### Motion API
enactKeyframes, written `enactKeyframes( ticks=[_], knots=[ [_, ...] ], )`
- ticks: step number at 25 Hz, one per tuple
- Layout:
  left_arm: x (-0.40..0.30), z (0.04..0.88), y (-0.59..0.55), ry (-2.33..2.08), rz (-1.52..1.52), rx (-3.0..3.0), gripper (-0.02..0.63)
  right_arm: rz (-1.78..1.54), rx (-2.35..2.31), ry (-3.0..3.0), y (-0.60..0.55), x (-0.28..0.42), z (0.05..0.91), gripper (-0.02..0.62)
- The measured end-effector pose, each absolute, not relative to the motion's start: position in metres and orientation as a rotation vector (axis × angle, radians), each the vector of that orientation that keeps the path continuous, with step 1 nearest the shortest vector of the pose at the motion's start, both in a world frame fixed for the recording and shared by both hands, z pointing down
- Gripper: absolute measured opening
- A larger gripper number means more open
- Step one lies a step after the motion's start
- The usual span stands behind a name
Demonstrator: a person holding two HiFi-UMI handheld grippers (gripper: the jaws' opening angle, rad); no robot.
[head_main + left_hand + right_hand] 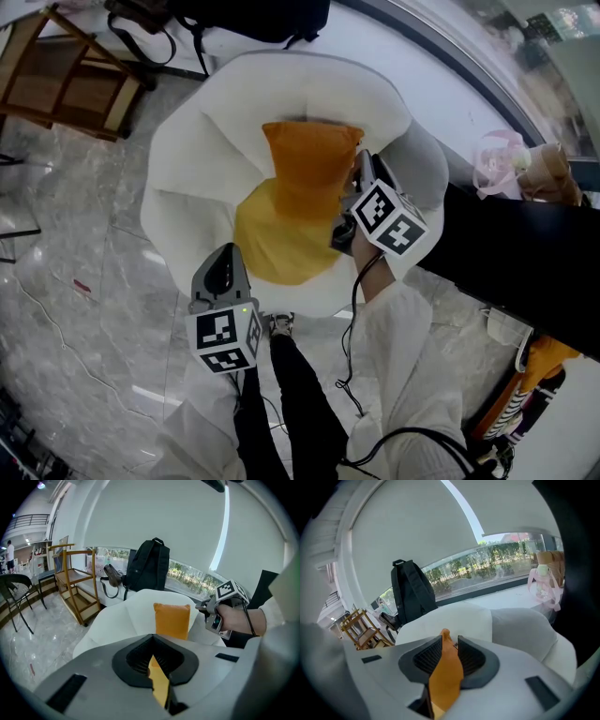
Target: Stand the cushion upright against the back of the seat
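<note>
Looking down from the head view, what takes up the most room?

Pale marbled floor (75,234), and on it a white seat (187,178) with petal-shaped sides and a round yellow seat pad (272,253) in its hollow.

And behind the seat?

A black backpack (147,566) sits on the ledge by the window. A wooden rack (75,583) stands on the floor off to one side.

Where is the cushion?

The orange cushion (305,164) stands upright on the yellow pad, leaning against the seat's back.

What about the right gripper?

The right gripper (450,639) is at the cushion's right-hand edge as the head view shows it. Its jaws stand a little apart with a fold of the orange fabric between them — a thin gap shows beside the fabric.

And the left?

The left gripper (152,637) hangs over the seat's front, near the yellow pad's rim. Its jaws are drawn together at the tips with nothing pinched — only a strip of yellow shows through the slit below them.
</note>
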State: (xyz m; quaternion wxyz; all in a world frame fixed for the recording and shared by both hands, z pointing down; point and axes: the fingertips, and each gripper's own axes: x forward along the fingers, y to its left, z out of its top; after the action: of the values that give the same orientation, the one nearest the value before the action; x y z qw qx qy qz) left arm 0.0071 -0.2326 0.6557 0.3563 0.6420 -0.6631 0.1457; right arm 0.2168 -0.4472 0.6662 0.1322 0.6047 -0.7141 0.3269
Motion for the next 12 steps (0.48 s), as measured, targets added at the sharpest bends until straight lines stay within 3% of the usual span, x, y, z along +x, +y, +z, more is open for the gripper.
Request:
enactKeyframes(
  ticks=[12],
  knots=[
    [0.017, 0.644, -0.216, -1.706, 0.392, 1.677, -0.005, 0.957, 1.750, -2.031, -0.420, 0.231, 0.666, 0.146]
  ],
)
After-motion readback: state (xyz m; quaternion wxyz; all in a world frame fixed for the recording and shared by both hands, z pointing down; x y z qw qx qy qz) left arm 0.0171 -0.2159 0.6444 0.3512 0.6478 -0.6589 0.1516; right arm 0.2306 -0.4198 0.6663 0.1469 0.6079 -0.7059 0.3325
